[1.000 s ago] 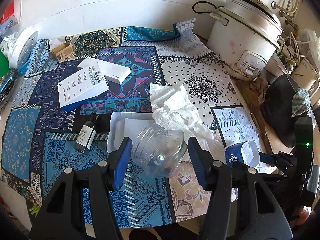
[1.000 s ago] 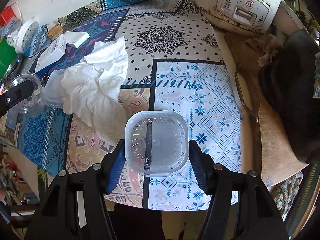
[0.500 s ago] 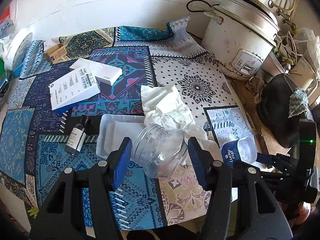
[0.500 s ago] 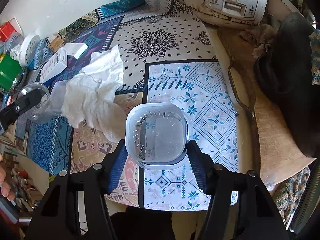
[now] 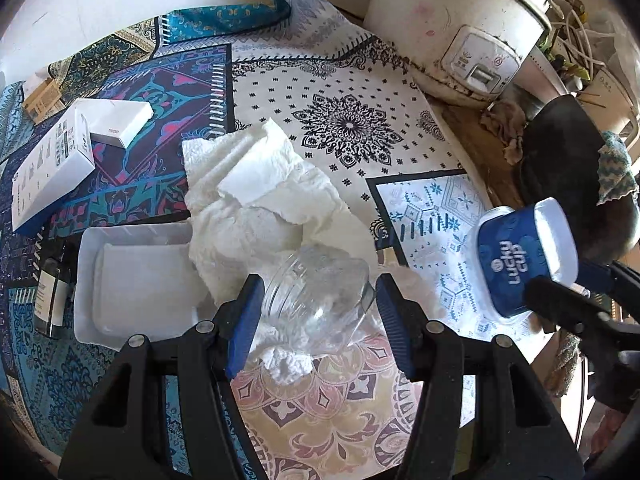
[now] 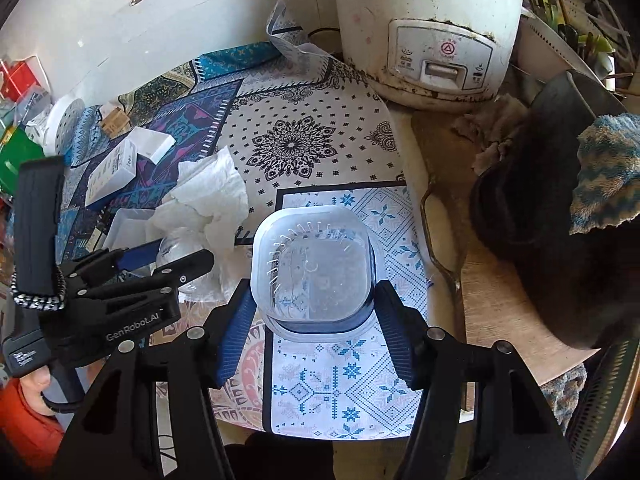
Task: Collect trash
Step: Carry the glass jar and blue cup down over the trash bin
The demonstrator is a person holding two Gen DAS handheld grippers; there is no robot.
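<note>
The clear jar [image 5: 316, 300] sits tilted between the blue pads of the left gripper [image 5: 316, 312], mouth toward the left pad, and the pads press its sides, so the gripper holds it above the crumpled paper towel [image 5: 256, 200] just ahead. The right gripper [image 6: 314, 316] clamps a square plastic cup [image 6: 312, 264]; the right wrist view looks straight into its translucent open top and shows only a dark band at its base, while the left wrist view, seeing the same cup [image 5: 524, 260] from the side off to its right, shows the blue wrap printed "Lucky cup". In the right wrist view the left gripper [image 6: 176, 256] appears to the left, jar [image 6: 176, 248] between its fingers, with a bit of the person's hand [image 6: 38, 380] on its handle, which the left wrist view does not show. Left of the left gripper lies a white tray [image 5: 132, 276], touching the towel, and beyond the tray's left edge a small dark bottle [image 5: 52, 296], seen only in that view. Farther ahead and left lie two white boxes [image 5: 52, 164], one leaning on the other. A patterned cloth [image 5: 348, 120] covers the table beneath everything. Ahead and right stands a stained white rice cooker [image 6: 428, 36], whose front latch panel the right wrist view shows head-on. To the right of the right gripper rests a dark object with a blue-white knit cloth [image 6: 608, 172] draped on it.
</note>
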